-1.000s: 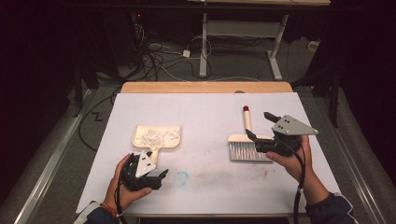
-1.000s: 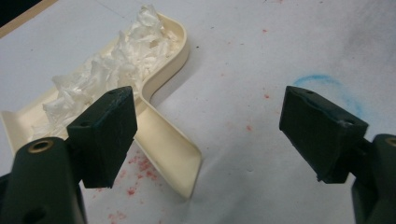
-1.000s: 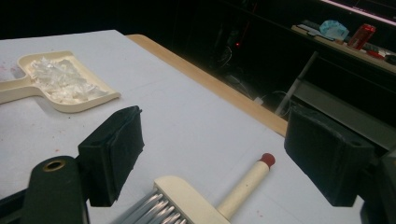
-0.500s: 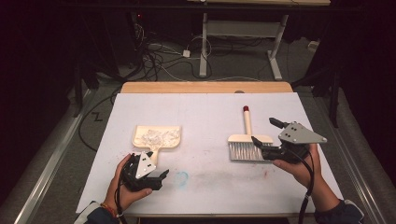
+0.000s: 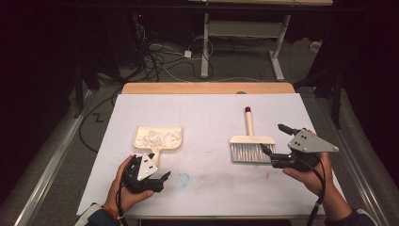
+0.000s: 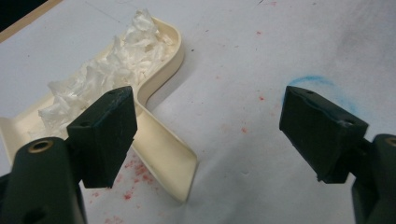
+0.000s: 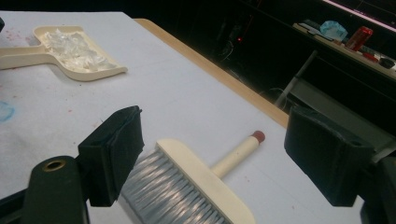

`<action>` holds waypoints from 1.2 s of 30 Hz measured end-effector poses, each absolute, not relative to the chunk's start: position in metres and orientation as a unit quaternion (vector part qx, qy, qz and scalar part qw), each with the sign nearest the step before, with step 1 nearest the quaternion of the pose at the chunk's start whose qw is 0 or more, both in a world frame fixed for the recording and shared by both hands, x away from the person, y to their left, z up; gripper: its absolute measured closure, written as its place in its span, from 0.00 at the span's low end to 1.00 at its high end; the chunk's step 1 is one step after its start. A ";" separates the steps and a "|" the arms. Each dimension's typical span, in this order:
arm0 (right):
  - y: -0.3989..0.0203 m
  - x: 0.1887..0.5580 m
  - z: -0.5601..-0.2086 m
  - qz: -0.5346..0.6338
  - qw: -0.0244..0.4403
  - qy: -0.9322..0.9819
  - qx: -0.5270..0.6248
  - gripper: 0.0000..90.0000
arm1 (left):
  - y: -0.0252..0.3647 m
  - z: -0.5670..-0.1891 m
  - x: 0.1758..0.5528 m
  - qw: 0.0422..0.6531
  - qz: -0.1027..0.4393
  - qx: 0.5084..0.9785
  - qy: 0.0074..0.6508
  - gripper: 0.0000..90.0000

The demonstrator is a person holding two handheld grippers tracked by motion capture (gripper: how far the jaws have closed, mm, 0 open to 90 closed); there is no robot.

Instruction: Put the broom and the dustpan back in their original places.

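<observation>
A cream dustpan [image 5: 141,136] holding white crumpled scraps [image 5: 160,138] lies on the white table cover [image 5: 207,117] at left of centre, its handle pointing toward me. My left gripper [image 5: 151,168] stands open just behind that handle; in the left gripper view the handle [image 6: 161,144] passes by the left jaw while the gripper [image 6: 210,121] holds nothing. A cream brush [image 5: 251,146] with a red-tipped handle lies at the right, bristles toward me. My right gripper [image 5: 274,139] is open beside the brush head's right end, looking over the brush [image 7: 201,172] with nothing gripped.
A blue smudge [image 5: 182,178] and red specks mark the cover near the front edge. A wooden strip [image 5: 207,88] forms the table's far edge. Beyond it are floor cables and white desk legs [image 5: 205,52]. A red can [image 7: 358,37] stands on a far desk.
My right gripper has drifted to the right and toward me, away from the brush head. The left gripper, dustpan and brush have stayed put.
</observation>
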State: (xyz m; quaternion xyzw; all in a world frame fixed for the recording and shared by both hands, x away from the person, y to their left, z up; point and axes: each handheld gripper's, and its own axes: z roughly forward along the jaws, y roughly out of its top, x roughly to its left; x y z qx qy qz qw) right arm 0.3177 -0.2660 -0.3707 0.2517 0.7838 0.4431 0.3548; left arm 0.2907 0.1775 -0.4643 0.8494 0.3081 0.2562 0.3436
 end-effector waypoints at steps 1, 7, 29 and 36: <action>-0.268 0.317 -0.371 0.443 0.355 0.784 0.252 0.22 | 0.177 -0.464 0.291 0.343 0.256 0.850 0.308 0.20; -0.276 0.313 -0.376 0.435 0.359 0.786 0.254 0.22 | 0.177 -0.464 0.291 0.343 0.257 0.850 0.307 0.20; -0.292 0.297 -0.418 0.424 0.364 0.785 0.267 0.22 | 0.178 -0.464 0.290 0.348 0.262 0.850 0.297 0.20; -0.293 0.289 -0.439 0.421 0.363 0.786 0.272 0.21 | 0.179 -0.467 0.285 0.351 0.262 0.849 0.295 0.20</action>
